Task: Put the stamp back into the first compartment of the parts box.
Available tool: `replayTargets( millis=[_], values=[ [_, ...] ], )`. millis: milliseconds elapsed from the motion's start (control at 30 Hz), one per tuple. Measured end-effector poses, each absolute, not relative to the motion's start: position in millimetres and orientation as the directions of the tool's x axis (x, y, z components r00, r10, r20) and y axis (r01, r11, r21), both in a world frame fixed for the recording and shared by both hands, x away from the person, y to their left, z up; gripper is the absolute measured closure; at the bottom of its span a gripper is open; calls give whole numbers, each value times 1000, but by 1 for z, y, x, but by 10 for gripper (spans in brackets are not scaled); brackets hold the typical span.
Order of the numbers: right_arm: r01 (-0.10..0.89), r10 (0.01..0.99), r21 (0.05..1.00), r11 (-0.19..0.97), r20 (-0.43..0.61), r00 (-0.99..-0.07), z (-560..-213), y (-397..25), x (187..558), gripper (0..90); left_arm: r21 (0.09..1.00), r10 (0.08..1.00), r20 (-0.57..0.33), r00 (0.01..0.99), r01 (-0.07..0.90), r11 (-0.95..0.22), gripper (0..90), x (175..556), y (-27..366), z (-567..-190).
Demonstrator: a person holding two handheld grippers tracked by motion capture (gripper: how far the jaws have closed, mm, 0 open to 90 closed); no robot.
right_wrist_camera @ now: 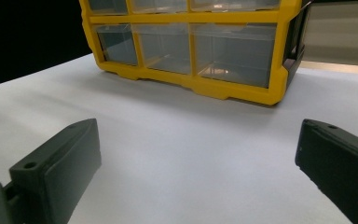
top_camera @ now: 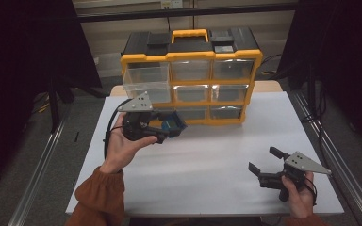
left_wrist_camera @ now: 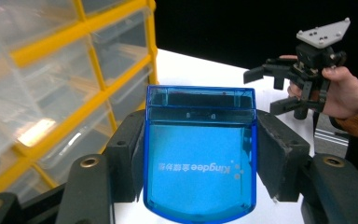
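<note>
The left gripper (top_camera: 167, 129) clamps a blue box (left_wrist_camera: 199, 158) just below the pulled-out top-left drawer (top_camera: 143, 81) of the organizer (top_camera: 191, 75) (the right gripper (top_camera: 264, 165) gapes empty, well apart).

A yellow drawer cabinet (top_camera: 191, 77) with one drawer (top_camera: 147, 81) pulled out stands on a white table (top_camera: 207, 160).
</note>
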State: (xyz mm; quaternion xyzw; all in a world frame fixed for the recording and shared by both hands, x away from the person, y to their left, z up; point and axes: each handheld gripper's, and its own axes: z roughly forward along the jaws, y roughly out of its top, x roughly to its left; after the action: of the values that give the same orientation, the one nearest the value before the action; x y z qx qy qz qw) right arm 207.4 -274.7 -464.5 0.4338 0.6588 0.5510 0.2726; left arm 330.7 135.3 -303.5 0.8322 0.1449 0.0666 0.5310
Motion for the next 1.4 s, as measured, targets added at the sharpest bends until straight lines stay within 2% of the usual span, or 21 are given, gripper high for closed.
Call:
replayTargets(
  millis=[67,900,1233,1400],
  values=[
    [272,871,962,18,119,-477,-464,-275,207,0,902,349,-40,936,184,-391,411,335,141,-298],
    [268,868,963,19,117,-483,-465,-272,210,0,877,387,45,921,149,-456,412,347,173,-243],
    [268,866,963,18,119,-485,-465,-272,211,0,877,430,34,902,179,-446,412,365,184,-211],
    [268,867,963,19,118,-484,-465,-273,211,0,867,446,62,893,174,-467,412,370,184,-197]
  ],
)
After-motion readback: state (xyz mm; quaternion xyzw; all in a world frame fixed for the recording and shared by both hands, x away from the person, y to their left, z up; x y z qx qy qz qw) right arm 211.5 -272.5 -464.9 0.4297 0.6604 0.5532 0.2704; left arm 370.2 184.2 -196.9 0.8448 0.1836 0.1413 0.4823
